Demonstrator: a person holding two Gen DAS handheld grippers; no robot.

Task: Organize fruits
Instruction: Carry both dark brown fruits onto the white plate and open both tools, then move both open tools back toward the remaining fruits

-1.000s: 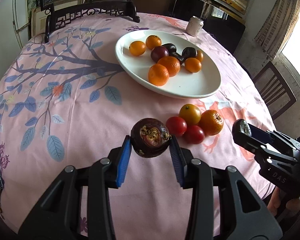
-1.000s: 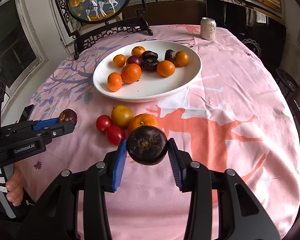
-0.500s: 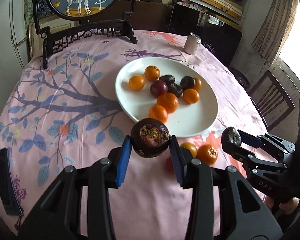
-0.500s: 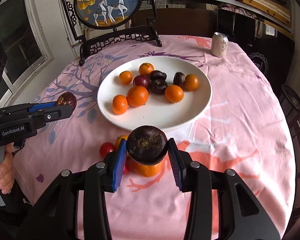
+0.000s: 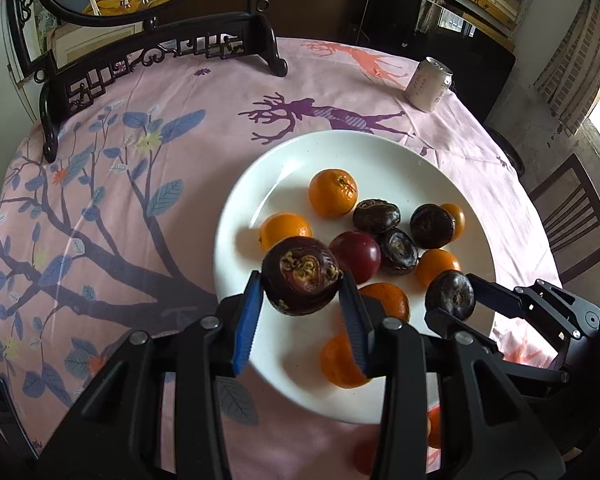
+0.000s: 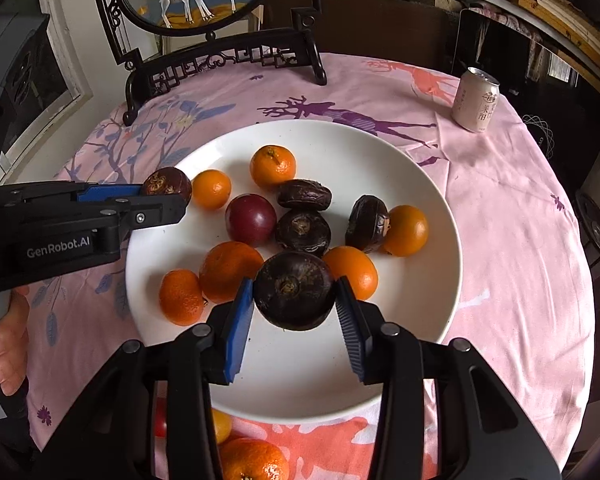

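Pink tablecloth point(image 6: 500, 240); plate point(image 6: 420, 184) w/ oranges, dark fruits; both grippers clamp passion fruits above it

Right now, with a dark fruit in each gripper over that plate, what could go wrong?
1. Dropped from this height, the right gripper's dark fruit might roll against the oranges on the white plate.
2. The left gripper's wrinkled fruit is pinched only at its sides and might slip.
3. Both grippers hover close together and could bump.
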